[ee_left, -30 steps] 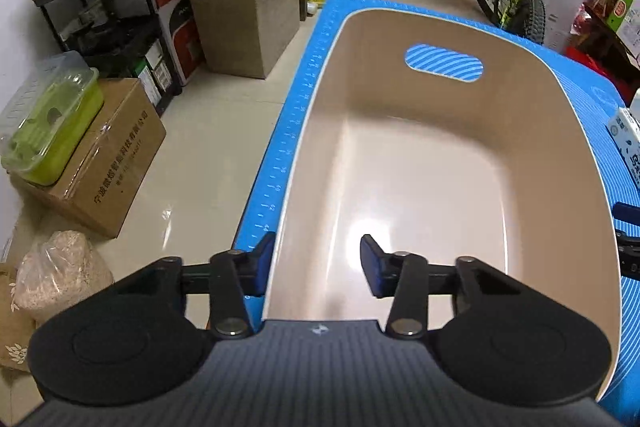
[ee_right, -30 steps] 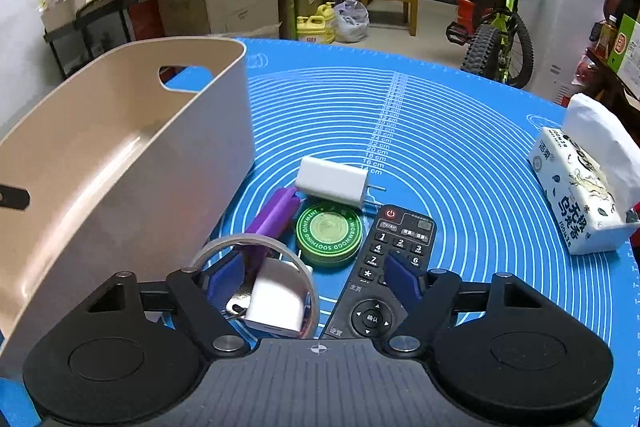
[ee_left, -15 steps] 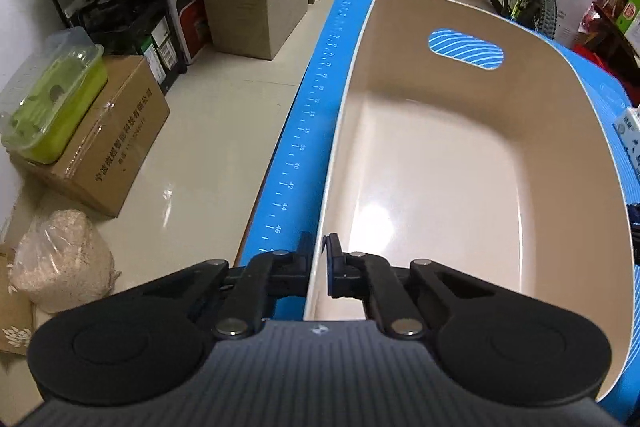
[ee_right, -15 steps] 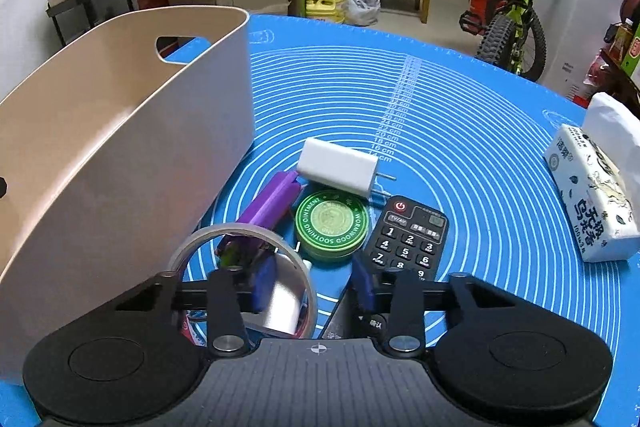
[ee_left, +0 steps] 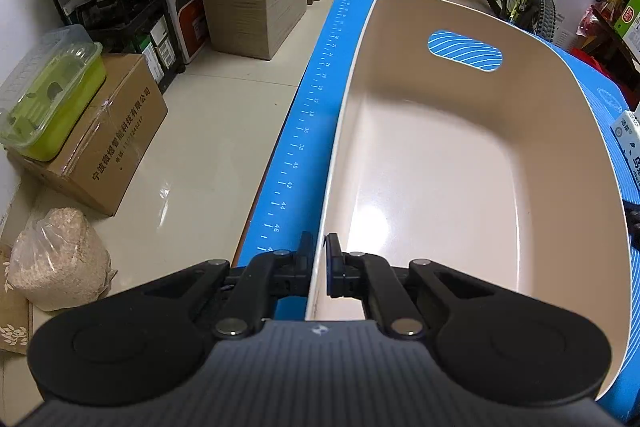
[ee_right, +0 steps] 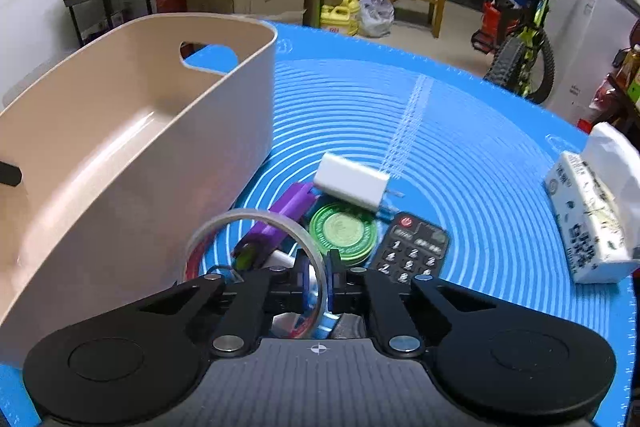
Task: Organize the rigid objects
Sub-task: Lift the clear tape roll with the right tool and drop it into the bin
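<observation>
Left tongs (ee_left: 318,259) pinch the near rim of the beige storage bin (ee_left: 460,187) on the blue ruler-marked mat (ee_left: 296,155). Right tongs (ee_right: 318,281) clamp a clear tape roll (ee_right: 256,223) beside the bin, near a green tin (ee_right: 343,233), its lettering blurred, and a remote control (ee_right: 412,251) with numbered keys.

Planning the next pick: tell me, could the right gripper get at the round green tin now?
Probably not yet: the right gripper is shut on the clear tape ring. The round green tin itself lies uncovered just ahead.
</observation>
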`<state>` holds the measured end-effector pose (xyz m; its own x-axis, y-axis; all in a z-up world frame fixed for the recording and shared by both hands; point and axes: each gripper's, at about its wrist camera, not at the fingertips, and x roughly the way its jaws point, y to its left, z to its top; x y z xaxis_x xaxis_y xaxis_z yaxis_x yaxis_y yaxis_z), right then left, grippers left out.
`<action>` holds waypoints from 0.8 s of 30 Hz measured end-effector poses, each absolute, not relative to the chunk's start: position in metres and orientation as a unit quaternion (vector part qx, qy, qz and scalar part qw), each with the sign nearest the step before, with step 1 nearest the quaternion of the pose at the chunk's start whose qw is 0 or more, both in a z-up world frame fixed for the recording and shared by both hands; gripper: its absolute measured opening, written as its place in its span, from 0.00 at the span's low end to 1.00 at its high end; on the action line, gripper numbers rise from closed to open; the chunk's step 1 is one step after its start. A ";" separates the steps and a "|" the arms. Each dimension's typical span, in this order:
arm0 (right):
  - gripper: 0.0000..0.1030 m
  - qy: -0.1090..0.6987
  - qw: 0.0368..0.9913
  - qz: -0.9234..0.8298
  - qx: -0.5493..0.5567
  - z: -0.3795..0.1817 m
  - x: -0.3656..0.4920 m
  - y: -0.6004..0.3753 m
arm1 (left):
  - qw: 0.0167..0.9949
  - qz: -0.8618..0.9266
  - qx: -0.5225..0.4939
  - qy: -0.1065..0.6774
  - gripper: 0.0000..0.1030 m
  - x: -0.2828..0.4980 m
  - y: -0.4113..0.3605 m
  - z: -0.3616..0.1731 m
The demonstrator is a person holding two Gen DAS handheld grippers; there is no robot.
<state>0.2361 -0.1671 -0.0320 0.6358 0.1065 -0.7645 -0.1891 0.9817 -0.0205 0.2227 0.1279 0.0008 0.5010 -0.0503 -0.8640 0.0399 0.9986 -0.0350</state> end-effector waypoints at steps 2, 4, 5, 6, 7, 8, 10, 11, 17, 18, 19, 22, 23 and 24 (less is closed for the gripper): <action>0.16 0.410 0.907 0.077 -0.049 -0.025 0.233 -0.169 | 0.866 -0.026 -0.006 0.499 0.07 0.223 0.128 0.001; 0.15 0.401 0.912 0.072 -0.049 -0.016 0.231 -0.170 | 0.867 -0.027 -0.006 0.498 0.07 0.222 0.128 0.001; 0.15 0.395 0.915 0.068 -0.050 -0.011 0.229 -0.170 | 0.867 -0.027 -0.007 0.498 0.07 0.222 0.128 0.001; 0.15 0.389 0.918 0.064 -0.050 -0.006 0.228 -0.171 | 0.867 -0.027 -0.007 0.498 0.07 0.222 0.128 0.001; 0.15 0.381 0.921 0.058 -0.048 0.001 0.226 -0.173 | 0.867 -0.027 -0.006 0.498 0.07 0.222 0.128 0.001; 0.15 0.374 0.925 0.053 -0.047 0.006 0.224 -0.174 | 0.866 -0.027 -0.005 0.499 0.07 0.223 0.128 0.001; 0.15 0.357 0.933 0.038 -0.043 0.019 0.219 -0.176 | 0.866 -0.027 -0.002 0.499 0.07 0.223 0.127 0.001; 0.15 0.347 0.936 0.029 -0.041 0.027 0.217 -0.177 | 0.866 -0.027 0.001 0.499 0.07 0.223 0.126 0.001; 0.15 0.298 0.953 0.019 -0.049 0.081 0.214 -0.160 | 0.867 -0.030 0.008 0.498 0.07 0.222 0.125 0.000; 0.15 0.294 0.954 0.026 -0.052 0.089 0.218 -0.154 | 0.867 -0.030 0.009 0.497 0.07 0.222 0.125 0.000; 0.15 0.291 0.954 0.035 -0.058 0.095 0.223 -0.144 | 0.867 -0.030 0.011 0.497 0.07 0.222 0.125 0.000; 0.15 0.291 0.951 0.059 -0.086 0.104 0.238 -0.114 | 0.867 -0.029 0.015 0.497 0.07 0.223 0.124 0.000; 0.15 0.292 0.949 0.068 -0.099 0.104 0.243 -0.103 | 0.867 -0.029 0.015 0.497 0.07 0.223 0.123 0.000; 0.15 0.295 0.946 0.075 -0.110 0.104 0.248 -0.091 | 0.867 -0.029 0.016 0.497 0.07 0.222 0.123 0.000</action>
